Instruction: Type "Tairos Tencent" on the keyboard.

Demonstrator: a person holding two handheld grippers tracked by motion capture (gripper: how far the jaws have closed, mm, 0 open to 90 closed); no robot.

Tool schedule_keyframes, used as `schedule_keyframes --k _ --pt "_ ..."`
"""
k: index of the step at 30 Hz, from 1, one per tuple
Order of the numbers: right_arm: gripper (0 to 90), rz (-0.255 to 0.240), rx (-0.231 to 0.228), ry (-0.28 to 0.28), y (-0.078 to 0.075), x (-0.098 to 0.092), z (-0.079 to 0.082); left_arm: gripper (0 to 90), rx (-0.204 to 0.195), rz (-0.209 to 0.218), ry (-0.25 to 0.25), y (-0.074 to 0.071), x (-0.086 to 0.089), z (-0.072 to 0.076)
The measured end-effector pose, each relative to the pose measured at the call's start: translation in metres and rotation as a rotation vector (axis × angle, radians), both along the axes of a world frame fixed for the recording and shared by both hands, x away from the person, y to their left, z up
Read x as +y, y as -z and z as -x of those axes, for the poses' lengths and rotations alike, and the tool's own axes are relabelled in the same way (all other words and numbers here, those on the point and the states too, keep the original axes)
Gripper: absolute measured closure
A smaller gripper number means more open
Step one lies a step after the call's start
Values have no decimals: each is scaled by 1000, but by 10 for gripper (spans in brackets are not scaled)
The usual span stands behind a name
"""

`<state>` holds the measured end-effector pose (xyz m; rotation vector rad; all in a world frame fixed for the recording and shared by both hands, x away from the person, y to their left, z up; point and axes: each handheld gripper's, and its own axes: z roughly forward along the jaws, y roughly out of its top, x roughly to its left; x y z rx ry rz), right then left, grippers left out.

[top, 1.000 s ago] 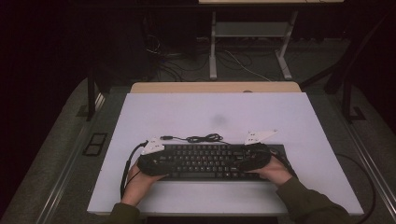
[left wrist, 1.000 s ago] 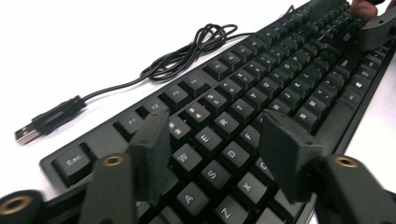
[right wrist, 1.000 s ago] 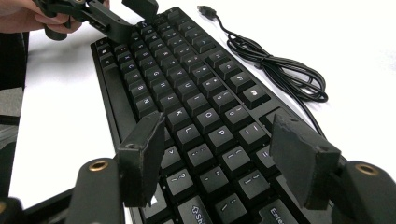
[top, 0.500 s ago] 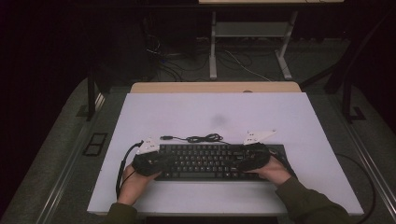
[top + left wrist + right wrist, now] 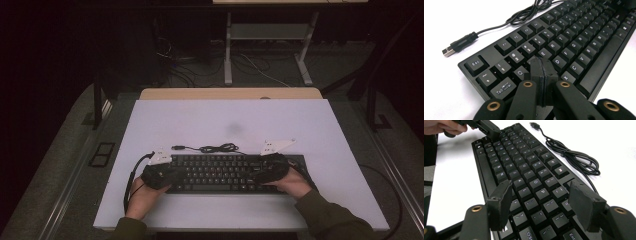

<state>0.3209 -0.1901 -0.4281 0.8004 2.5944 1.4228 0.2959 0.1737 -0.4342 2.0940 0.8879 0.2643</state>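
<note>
The left gripper (image 5: 541, 72) has just been closing and its jaws are pressed together with nothing between them, tip over the keys near the W. The right gripper (image 5: 541, 202) hovers spread wide above the keyboard (image 5: 220, 172), which lies flat on the white table (image 5: 225, 120). This looks like key poking, so next the shut tip must push straight down on one key.

Keyboard (image 5: 564, 42) cut off at the right and top edges of the left gripper view; keys beside the Tab key hidden behind the pressed-together jaws of the left gripper (image 5: 542, 65). In the right gripper view, near end of the keyboard (image 5: 524, 170) cut by the bottom edge, several keys hidden behind the spread jaws of the right gripper (image 5: 544, 202). From the high view, key legends too small to read.
</note>
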Motion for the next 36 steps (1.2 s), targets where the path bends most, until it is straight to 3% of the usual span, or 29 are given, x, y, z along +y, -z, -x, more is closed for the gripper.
schedule_keyframes --k 11,26,36 --pt "356 3 -2 0 0 0 0 882 15 -7 5 4 -1 -1" --pt "356 1 -6 10 -1 -1 0 878 0 -7 10 1 0 0" --pt "356 -6 2 10 0 0 0 739 -4 11 3 0 -2 1"
